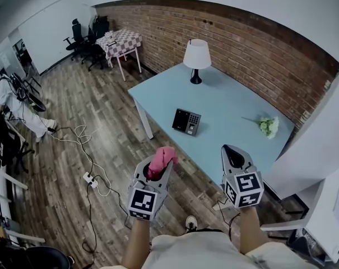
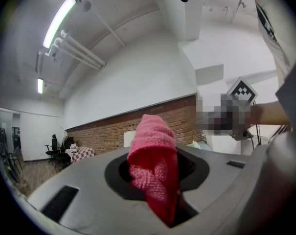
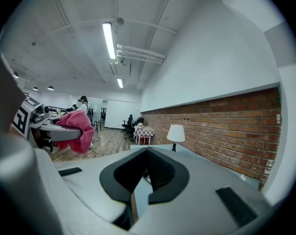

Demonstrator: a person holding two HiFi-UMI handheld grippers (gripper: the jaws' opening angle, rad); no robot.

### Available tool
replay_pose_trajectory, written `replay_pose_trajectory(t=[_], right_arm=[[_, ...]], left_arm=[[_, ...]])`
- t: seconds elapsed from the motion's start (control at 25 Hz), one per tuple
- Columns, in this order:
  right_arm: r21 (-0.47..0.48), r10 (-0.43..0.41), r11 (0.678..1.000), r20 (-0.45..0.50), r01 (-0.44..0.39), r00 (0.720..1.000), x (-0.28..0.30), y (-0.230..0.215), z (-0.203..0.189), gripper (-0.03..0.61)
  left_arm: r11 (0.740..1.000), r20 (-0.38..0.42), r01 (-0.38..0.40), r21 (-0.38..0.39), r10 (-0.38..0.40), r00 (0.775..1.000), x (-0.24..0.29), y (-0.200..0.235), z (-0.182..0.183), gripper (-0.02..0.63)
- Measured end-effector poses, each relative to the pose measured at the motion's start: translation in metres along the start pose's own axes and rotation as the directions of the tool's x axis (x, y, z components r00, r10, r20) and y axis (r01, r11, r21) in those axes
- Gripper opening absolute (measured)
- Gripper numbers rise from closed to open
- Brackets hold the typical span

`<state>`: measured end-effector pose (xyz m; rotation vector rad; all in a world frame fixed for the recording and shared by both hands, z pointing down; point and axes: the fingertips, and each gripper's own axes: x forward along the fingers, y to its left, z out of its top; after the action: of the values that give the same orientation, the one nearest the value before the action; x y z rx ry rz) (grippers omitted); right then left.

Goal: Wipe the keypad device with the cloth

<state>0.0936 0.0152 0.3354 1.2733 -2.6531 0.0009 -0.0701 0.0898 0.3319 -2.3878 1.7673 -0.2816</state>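
Got the left gripper (image 1: 159,168) clamped down on a pink cloth (image 1: 161,159), bunched up and poking out past the tips. Got the right gripper (image 1: 231,150) squeezed together on nothing at all. Holding both just off the near edge of a light blue table (image 1: 231,102), over wood floor (image 1: 102,128). Spotted the keypad device (image 1: 186,121) lying on that table at roughly 12 o'clock from the grippers, well apart from the cloth. Also up there: white lamp (image 1: 196,58) at 12 o'clock from the keypad, small flower bunch (image 1: 268,126) at its 3 o'clock.
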Motion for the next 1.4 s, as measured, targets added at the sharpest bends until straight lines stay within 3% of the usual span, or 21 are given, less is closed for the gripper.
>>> replay_pose_trajectory(t=[0.8,1.16,1.4], right_arm=[[0.009,0.124,0.992,-0.096,-0.123,0.988,0.096,-0.050,-0.035,0.002],[0.011,0.063,0.998,-0.163,-0.062,0.985,0.131,-0.073,-0.062,0.002],[0.088,0.042,0.996,-0.221,-0.023,0.974,0.166,-0.082,-0.083,0.002]], left_arm=[[0.999,-0.102,-0.042,0.033,0.045,0.994,0.106,0.032,-0.031,0.152],[0.998,-0.136,0.008,0.061,0.000,0.991,0.174,0.072,-0.057,0.152],[0.997,-0.219,0.078,0.016,-0.073,0.973,0.241,0.100,-0.115,0.152]])
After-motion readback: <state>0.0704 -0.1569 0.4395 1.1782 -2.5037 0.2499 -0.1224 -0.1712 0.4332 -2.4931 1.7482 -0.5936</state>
